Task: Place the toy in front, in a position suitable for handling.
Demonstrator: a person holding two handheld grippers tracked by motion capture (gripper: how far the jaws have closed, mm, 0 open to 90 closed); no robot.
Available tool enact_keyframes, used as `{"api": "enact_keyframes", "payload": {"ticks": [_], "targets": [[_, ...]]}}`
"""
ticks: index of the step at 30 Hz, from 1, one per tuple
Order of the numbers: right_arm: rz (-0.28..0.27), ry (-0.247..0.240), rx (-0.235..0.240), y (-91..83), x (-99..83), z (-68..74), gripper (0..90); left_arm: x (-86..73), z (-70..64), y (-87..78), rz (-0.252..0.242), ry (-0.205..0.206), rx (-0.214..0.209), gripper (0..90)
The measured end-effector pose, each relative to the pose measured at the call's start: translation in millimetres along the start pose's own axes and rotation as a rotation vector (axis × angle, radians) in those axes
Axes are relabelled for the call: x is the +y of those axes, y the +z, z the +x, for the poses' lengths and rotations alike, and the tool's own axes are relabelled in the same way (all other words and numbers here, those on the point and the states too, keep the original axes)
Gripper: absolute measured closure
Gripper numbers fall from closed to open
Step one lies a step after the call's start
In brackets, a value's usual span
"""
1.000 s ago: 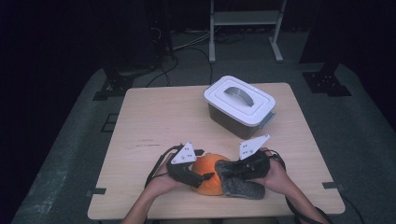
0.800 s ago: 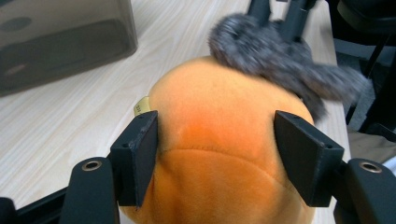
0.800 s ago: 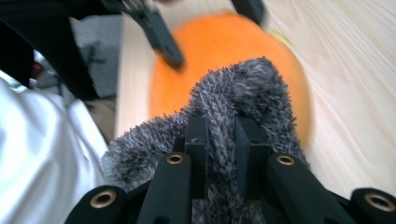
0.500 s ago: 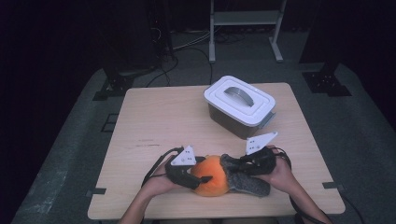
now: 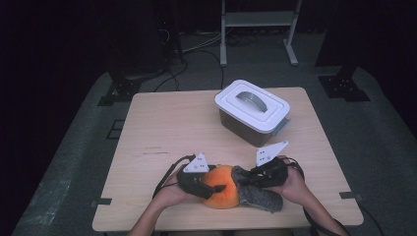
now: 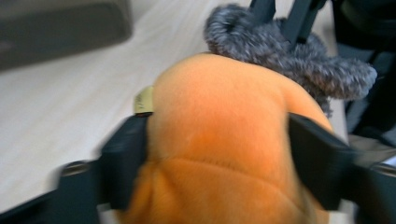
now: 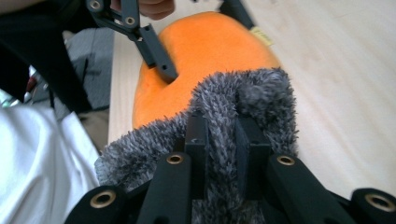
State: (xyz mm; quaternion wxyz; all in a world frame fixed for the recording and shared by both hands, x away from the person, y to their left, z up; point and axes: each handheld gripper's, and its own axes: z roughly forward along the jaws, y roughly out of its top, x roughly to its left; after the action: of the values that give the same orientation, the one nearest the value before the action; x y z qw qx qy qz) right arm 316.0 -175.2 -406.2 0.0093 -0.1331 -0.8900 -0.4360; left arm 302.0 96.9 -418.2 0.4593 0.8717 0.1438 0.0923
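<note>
Here, left tongs (image 5: 212, 188) clamping orange plush (image 5: 223, 186), right tongs (image 5: 246, 180) clamping grey fur (image 5: 259, 195), near table edge (image 5: 226, 225).

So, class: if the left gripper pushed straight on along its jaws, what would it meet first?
The left gripper already clamps the orange plush; straight beyond that lies the grey fuzzy piece, probably next, though depth is unclear.
</note>
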Motion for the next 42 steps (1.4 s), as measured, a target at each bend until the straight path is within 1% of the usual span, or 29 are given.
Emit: {"api": "enact_keyframes", "payload": {"ticks": [1,2,3,4,5,6,7,9,10,12,13,14,17,20,23,24,25,26,27,29,30,31,32,35,36,39,40,41,42], "targets": [[-0.011,0.003,-0.009,-2.0,0.5,-1.3,76.9,0.0,0.0,0.0,0.0,0.0,0.0,40.1],[-0.022,0.011,-0.018,-5.2,1.5,-2.5,77.0,2.3,-3.9,-1.0,-0.036,0.04,0.041,41.7],[-0.022,0.011,-0.018,-5.2,1.5,-2.5,77.0,2.3,-3.9,-1.0,-0.036,0.04,0.041,42.6],[-0.063,0.014,-0.035,-11.5,4.1,-5.2,77.0,5.6,-8.4,-1.7,-0.074,0.1,0.094,42.8],[-0.063,0.014,-0.035,-11.5,4.1,-5.2,77.0,5.6,-8.4,-1.7,-0.074,0.1,0.094,42.8],[-0.108,0.023,-0.057,-16.5,7.1,-6.8,76.9,8.2,-10.4,-2.3,-0.117,0.137,0.14,42.7],[-0.131,0.032,-0.067,-18.8,8.0,-7.8,76.7,8.2,-10.4,-2.3,-0.117,0.137,0.14,41.9],[-0.146,0.04,-0.067,-19.9,8.2,-8.9,76.5,7.2,-7.8,-1.9,-0.125,0.12,0.126,40.0],[-0.152,0.054,-0.06,-18.3,6.6,-11.4,76.4,3.4,-7.7,1.6,-0.095,0.13,0.111,38.6],[-0.108,0.066,-0.048,-7.6,1.9,-12.8,76.5,0.0,-8.4,4.6,-0.079,0.119,0.076,32.3],[-0.108,0.066,-0.048,-7.6,1.9,-12.8,76.5,0.0,-8.4,4.6,-0.079,0.119,0.076,27.5],[-0.083,0.082,-0.008,0.9,-1.4,-12.6,76.6,0.8,-7.4,2.9,-0.063,0.102,0.044,22.7],[-0.068,0.067,0.013,1.9,-1.1,-10.0,76.4,0.4,-6.2,-0.4,-0.078,0.081,0.03,16.3],[-0.048,0.053,0.049,1.5,-4.8,-6.6,76.1,-0.2,-3.0,-3.4,-0.071,0.048,-0.007,12.4],[-0.036,0.039,0.065,0.2,-7.3,-5.5,76.2,-1.6,-1.3,-3.1,-0.063,0.03,-0.029,11.9],[-0.03,0.035,0.068,-0.3,-8.2,-5.3,76.2,-2.6,0.2,-1.6,-0.059,0.001,-0.056,12.0],[-0.03,0.035,0.068,-0.3,-8.2,-5.3,76.2,-2.6,0.2,-1.6,-0.059,0.001,-0.056,12.1],[-0.022,0.029,0.071,-0.4,-7.7,-5.2,76.2,-4.0,1.5,-1.5,-0.046,-0.024,-0.077,15.1],[-0.022,0.029,0.071,-0.4,-7.7,-5.2,76.2,-4.0,1.5,-1.5,-0.046,-0.024,-0.077,22.3],[-0.02,0.028,0.063,-0.7,-6.1,-5.5,76.7,-4.7,-0.5,-2.8,-0.024,0.005,-0.066,26.0],[-0.031,0.018,0.034,-5.2,-1.6,-3.6,77.5,-4.6,-1.8,-3.4,-0.019,0.024,-0.06,33.4],[-0.031,0.018,0.034,-5.2,-1.6,-3.6,77.5,-4.5,-3.2,-4.0,-0.019,0.041,-0.058,33.4],[-0.08,0.009,0.016,-11.4,3.4,-1.9,78.1,-5.1,-5.0,-5.0,-0.026,0.069,-0.088,35.1],[-0.107,0.011,0.024,-13.3,6.7,-1.1,78.0,-5.6,-7.4,-5.3,-0.026,0.093,-0.109,31.1],[-0.084,-0.001,0.021,-7.5,6.9,0.4,77.9,-5.1,-5.4,-6.0,-0.014,0.066,-0.131,28.0],[-0.072,-0.001,0.038,-2.1,5.0,1.5,77.7,-4.7,-2.1,-8.1,-0.017,0.048,-0.151,18.6],[-0.06,-0.013,0.051,-0.5,5.1,3.8,77.5,-4.7,1.0,-9.6,-0.043,0.003,-0.182,15.7],[-0.06,-0.016,0.056,-0.4,5.0,4.7,77.4,-4.8,1.4,-9.4,-0.043,-0.006,-0.179,14.8],[-0.062,-0.018,0.056,-0.3,4.6,5.2,77.3,-5.0,1.1,-8.1,-0.03,0.003,-0.173,14.9]]}}
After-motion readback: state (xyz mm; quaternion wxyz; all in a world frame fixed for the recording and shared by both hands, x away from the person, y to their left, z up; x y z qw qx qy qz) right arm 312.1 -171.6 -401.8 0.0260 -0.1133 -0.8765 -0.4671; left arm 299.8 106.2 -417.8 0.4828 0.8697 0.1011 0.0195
